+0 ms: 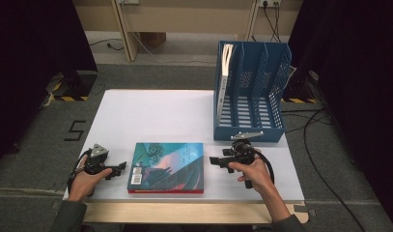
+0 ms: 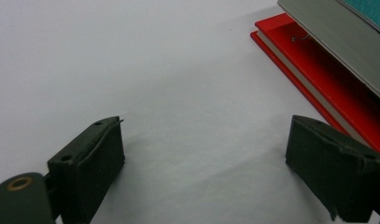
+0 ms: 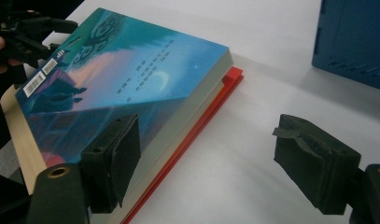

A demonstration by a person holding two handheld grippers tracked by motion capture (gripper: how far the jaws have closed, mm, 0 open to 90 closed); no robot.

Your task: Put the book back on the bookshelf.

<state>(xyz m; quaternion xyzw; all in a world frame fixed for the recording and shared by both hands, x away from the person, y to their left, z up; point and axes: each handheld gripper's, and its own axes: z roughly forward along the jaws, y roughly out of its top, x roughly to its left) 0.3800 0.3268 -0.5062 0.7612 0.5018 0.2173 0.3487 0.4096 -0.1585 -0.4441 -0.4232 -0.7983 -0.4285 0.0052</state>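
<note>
Teal-covered book (image 1: 166,165) lying flat at lower centre of the high view, stacked on a red book (image 1: 165,191) whose edge peeks out along the bottom. Both resting on a white table (image 1: 150,116). Just left of the stack, left gripper (image 1: 120,167) held low in a hand, jaws parted with bare tabletop between them, red book edge (image 2: 318,88) near one jaw at the right of the left gripper view. Just right of the stack, right gripper (image 1: 214,161) held in the other hand, jaws spread wide and gripping nothing, teal cover (image 3: 127,79) close beside one jaw. At upper right, blue file rack (image 1: 252,92) standing on the table, a white book (image 1: 226,72) upright in its leftmost slot.
</note>
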